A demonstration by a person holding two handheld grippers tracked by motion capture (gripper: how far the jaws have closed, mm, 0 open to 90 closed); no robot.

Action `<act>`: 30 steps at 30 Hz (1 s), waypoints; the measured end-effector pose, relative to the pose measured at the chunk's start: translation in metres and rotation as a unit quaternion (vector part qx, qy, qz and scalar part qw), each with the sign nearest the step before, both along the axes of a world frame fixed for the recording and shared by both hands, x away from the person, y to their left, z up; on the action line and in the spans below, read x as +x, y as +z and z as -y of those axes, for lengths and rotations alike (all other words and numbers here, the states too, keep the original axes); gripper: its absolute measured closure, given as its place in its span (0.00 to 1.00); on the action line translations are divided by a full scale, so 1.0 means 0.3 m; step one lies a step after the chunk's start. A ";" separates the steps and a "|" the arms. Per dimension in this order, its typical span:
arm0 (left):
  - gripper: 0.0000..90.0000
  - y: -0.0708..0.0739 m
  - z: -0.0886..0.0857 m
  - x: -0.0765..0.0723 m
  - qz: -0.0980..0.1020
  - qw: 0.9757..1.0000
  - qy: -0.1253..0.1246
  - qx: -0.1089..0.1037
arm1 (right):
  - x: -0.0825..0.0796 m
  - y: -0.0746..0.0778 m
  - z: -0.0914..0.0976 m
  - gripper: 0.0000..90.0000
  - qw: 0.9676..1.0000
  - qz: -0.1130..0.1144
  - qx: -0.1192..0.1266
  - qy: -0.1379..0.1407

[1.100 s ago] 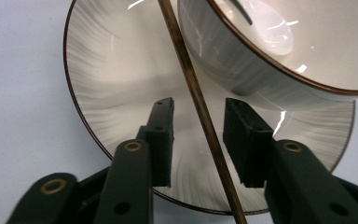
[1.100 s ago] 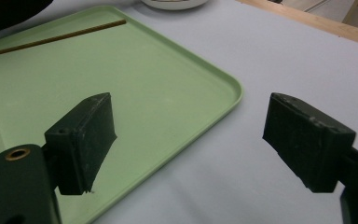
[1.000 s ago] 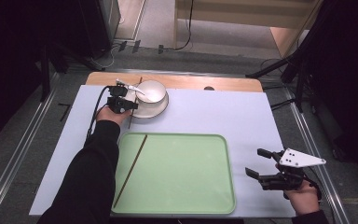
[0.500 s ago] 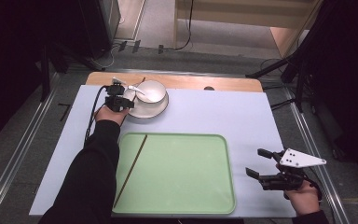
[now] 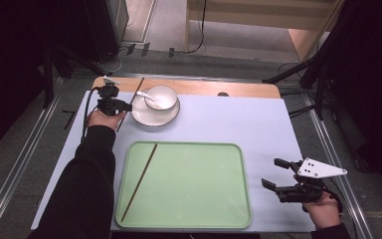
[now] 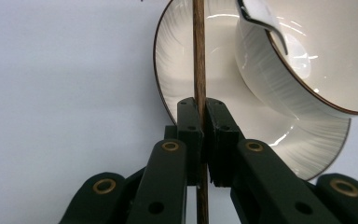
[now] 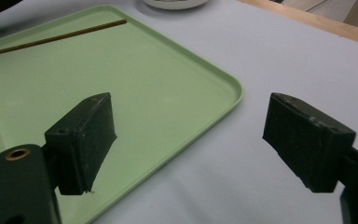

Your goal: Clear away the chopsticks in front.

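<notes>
Left gripper view has my jaws pinched tight on a thin brown chopstick [image 6: 198, 65], just beside the rim of the white plate [image 6: 186, 79] that carries the bowl [image 6: 307, 56] and spoon [image 6: 261, 16]. From the high view the left gripper [image 5: 124, 105] sits near the tabletop's far left corner, the stick running from there toward the far edge. I judge the stick light, stiff and smooth, likely to pivot if held near one end, so a grip close to its middle suits it. Its twin chopstick [image 5: 139, 181] lies along the left side of the green tray [image 5: 199, 219], which offers wide bare room. My right gripper [image 5: 277, 175] waits with jaws spread wide near the right front corner.
</notes>
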State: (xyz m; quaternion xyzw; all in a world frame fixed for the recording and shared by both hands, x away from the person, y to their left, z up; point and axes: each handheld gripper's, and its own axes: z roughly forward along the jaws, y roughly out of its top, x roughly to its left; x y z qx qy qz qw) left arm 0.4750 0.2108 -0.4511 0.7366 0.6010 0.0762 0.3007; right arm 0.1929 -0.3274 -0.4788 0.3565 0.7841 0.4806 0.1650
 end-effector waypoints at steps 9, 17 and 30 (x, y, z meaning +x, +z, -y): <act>0.96 0.081 -0.043 -0.059 0.005 1.000 -0.022 0.002 | 0.001 0.000 -0.003 0.19 1.000 -0.001 0.000 0.000; 0.96 0.153 -0.051 -0.144 0.012 0.999 -0.042 -0.006 | 0.004 0.001 -0.007 0.19 1.000 -0.002 -0.002 0.000; 0.96 0.180 -0.035 -0.323 0.022 0.996 -0.088 -0.025 | 0.006 0.001 -0.008 0.19 1.000 -0.001 0.000 0.000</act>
